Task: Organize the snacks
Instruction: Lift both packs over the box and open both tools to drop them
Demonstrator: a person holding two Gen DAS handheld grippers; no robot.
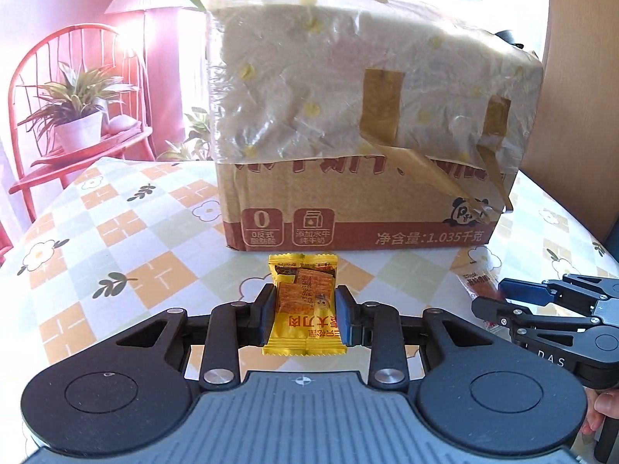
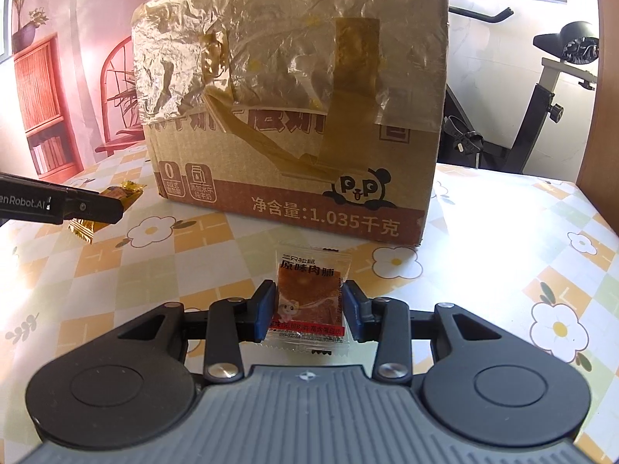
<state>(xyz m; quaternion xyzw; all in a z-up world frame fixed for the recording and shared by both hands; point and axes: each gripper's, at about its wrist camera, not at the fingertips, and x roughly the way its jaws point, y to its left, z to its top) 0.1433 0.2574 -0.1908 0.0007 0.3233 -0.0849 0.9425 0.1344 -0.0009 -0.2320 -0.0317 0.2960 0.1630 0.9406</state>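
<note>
We hold the left gripper (image 1: 303, 301) with its blue pads (image 1: 267, 311) closed against both long edges of the yellow snack packet (image 1: 303, 303), so the jaws are pinching the packet. The packet sits lengthwise between the fingers, just in front of the cardboard box (image 1: 359, 208), which stands at 12 o'clock on the checked tablecloth (image 1: 116, 239).

We hold the right gripper (image 2: 309, 305) with its pads (image 2: 354, 305) closed on both sides of the clear jerky packet (image 2: 309, 301); these jaws are likewise pinching their packet. The same box (image 2: 294, 193) stands at 12 o'clock from this gripper, near but apart from the packet.

In the left wrist view, the right gripper (image 1: 503, 290) appears at 3 o'clock, with the red edge of its packet (image 1: 477, 280) visible. In the right wrist view, the left gripper (image 2: 112, 203) appears at 9 o'clock, carrying the yellow packet (image 2: 122, 193). Whether either packet touches the tablecloth cannot be determined.
</note>
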